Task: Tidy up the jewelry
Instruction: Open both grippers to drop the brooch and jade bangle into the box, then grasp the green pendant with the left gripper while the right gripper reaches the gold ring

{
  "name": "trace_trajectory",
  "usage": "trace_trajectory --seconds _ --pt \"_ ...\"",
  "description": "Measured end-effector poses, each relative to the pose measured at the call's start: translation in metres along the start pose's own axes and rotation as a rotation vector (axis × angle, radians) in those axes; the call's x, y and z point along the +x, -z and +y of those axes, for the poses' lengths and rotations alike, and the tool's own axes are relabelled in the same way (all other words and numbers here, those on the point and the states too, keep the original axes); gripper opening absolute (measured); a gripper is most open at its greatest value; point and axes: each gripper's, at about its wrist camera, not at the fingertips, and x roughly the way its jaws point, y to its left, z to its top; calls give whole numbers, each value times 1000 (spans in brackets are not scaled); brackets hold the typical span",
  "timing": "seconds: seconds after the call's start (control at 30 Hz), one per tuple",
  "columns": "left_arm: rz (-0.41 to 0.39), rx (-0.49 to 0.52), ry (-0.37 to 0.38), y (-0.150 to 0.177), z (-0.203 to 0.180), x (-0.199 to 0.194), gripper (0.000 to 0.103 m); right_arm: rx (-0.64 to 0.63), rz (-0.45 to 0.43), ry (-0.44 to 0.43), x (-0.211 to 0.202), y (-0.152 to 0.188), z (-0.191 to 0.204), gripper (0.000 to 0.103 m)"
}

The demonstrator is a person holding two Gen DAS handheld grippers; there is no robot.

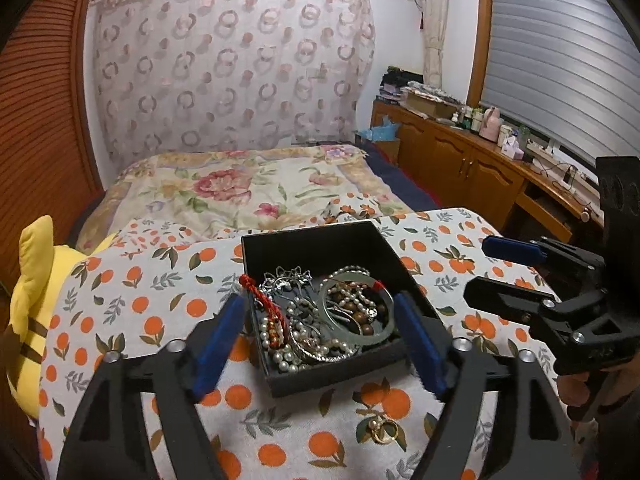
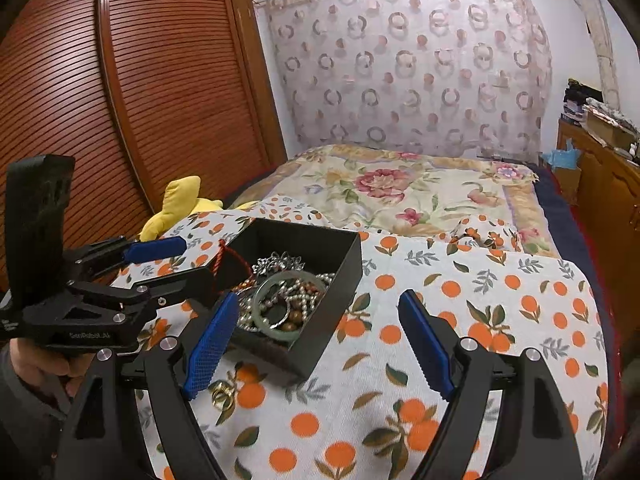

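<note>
Ring [image 1: 384, 429] loose on cloth [image 1: 132, 300], just before box [image 1: 344, 380], likely next to go in | left gripper [image 1: 320, 344] jaws apart, empty, straddling box | right gripper [image 2: 320, 344] jaws apart, empty, beside box | jewelry [image 1: 320, 312] heaped in box, 1 bangle [image 1: 384, 334] on top

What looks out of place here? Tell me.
A gold ring lies on the orange-print cloth, outside the black box holding the other jewelry. A red cord is draped over the box's left wall.

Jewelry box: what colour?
Black, inside and out: the jewelry box shows best in the left wrist view.
</note>
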Motion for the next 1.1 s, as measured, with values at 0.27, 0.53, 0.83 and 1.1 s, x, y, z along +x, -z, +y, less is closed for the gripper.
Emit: trace_trajectory --seconds 0.27,0.53,0.83,1.1 --pt "15 33 -62 21 -5 -18 95 -14 -24 0 -31 20 9 89" --pt "54 41 -79 51 -6 -34 95 -16 -33 28 -53 50 21 92" --pt "105 54 -63 91 -11 -58 95 -23 0 54 -66 88 35 92" --pt "151 7 -7 118 -8 -72 95 -27 43 26 -65 112 47 92"
